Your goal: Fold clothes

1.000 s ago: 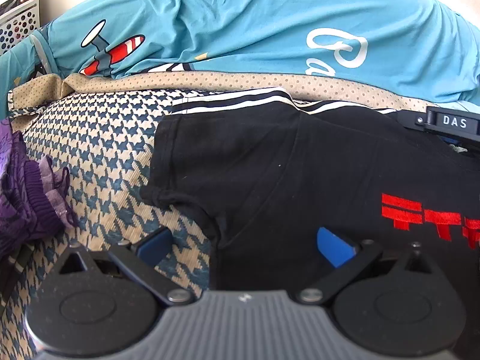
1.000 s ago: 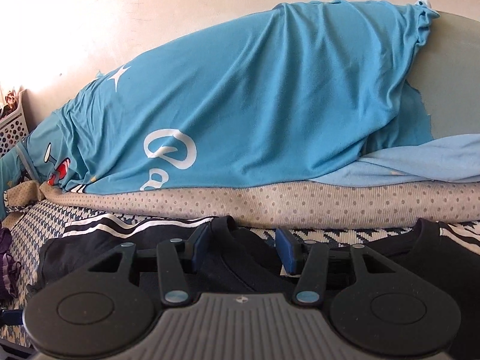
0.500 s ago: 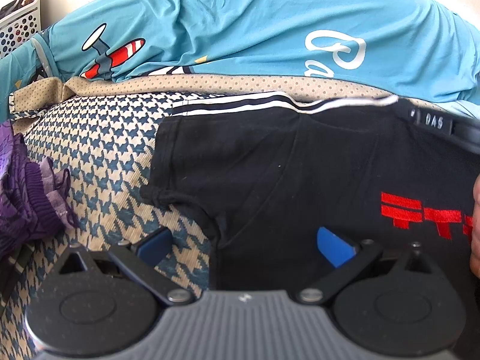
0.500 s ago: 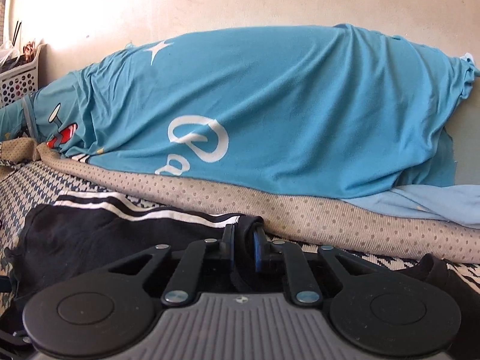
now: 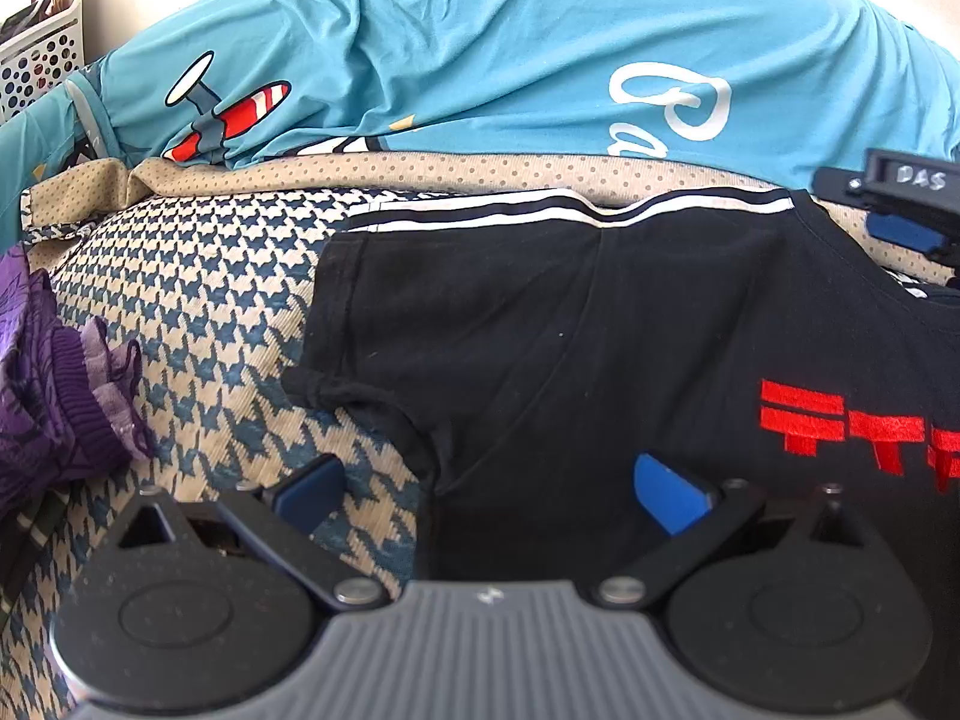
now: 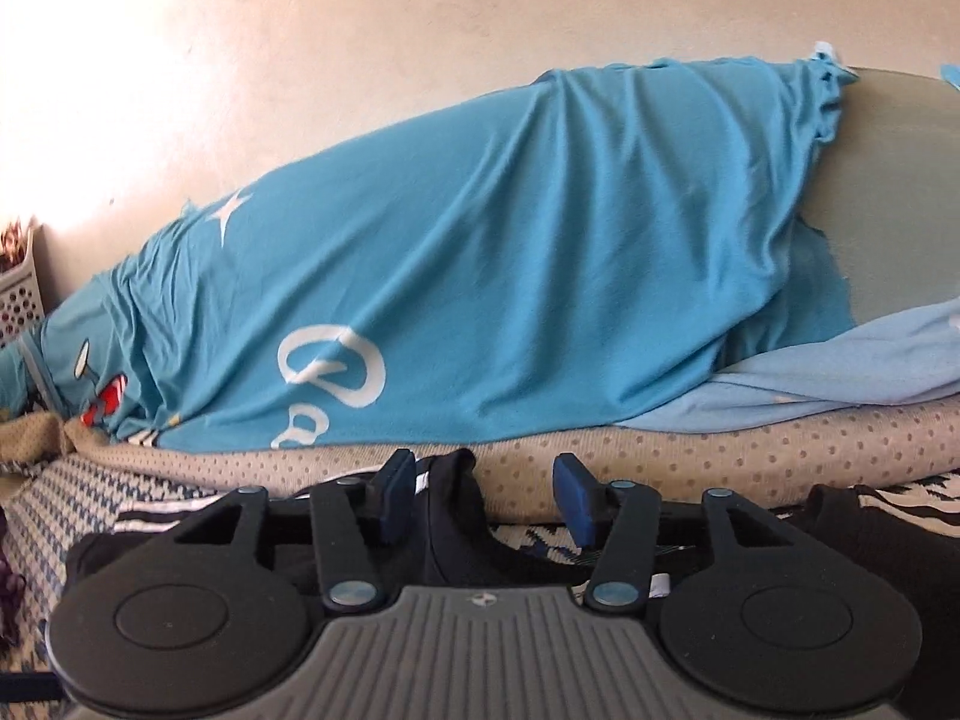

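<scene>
A black T-shirt [image 5: 600, 330] with a red print lies spread on the houndstooth couch seat [image 5: 198, 312]. My left gripper [image 5: 487, 489] is open low over it, one pad over the seat and the other over the shirt below the sleeve. My right gripper [image 6: 485, 480] is at the shirt's far edge, also seen as the right gripper [image 5: 900, 222] at the upper right of the left wrist view. Its jaws are opening. A raised fold of the shirt's neck edge [image 6: 450, 510] stands between them beside the left finger, and the pads are not pressing on it.
A teal printed garment [image 6: 510, 270] drapes over the back cushion, with a light blue cloth [image 6: 840, 372] to its right. A purple garment [image 5: 48, 396] is bunched at the seat's left. A white perforated basket [image 5: 36, 60] stands far left. A wall rises behind.
The right gripper shut on the shirt's neck edge half a second ago and now has its jaws apart, drawn back to the right. The left gripper has not moved.
</scene>
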`<state>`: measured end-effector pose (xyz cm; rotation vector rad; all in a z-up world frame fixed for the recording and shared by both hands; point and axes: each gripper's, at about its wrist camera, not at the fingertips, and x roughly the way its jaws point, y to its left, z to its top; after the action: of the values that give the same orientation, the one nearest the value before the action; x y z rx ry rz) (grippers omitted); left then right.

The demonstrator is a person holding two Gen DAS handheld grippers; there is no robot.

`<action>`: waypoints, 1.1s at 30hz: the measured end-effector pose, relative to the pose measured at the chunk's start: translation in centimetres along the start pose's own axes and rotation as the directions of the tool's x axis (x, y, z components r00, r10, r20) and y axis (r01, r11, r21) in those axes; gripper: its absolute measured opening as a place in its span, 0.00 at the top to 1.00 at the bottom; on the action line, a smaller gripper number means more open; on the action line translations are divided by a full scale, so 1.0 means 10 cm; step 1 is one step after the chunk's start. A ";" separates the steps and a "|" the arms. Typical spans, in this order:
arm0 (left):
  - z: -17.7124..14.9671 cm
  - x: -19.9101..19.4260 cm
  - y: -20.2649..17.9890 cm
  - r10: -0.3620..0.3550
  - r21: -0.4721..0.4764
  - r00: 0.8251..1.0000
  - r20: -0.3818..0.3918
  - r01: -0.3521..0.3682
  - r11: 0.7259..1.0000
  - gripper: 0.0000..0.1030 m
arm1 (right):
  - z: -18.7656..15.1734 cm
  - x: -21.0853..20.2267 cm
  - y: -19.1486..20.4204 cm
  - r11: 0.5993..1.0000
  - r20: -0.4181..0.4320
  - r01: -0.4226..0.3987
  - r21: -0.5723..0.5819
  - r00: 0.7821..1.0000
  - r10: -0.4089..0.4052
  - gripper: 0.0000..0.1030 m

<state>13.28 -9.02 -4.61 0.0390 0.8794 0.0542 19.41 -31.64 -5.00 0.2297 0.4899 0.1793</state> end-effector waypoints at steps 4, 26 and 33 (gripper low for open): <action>0.00 0.00 0.00 0.001 -0.003 1.000 -0.001 -0.001 1.000 0.00 | 0.15 -0.16 -0.20 0.998 -0.018 0.068 -0.007 0.997 -0.068 0.50; 0.01 0.01 0.00 -0.002 -0.013 1.000 -0.001 0.002 1.000 0.00 | 0.01 -0.63 -1.06 0.912 -0.101 0.384 -0.148 0.911 -0.400 0.46; 0.00 0.00 -0.01 -0.001 -0.010 1.000 0.002 0.001 1.000 0.00 | 0.04 -0.64 -1.07 0.926 -0.119 0.356 -0.126 0.921 -0.371 0.45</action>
<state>13.31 -9.10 -4.63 0.0288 0.8767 0.0574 15.31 -43.39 -4.65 0.0217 0.6534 -0.1455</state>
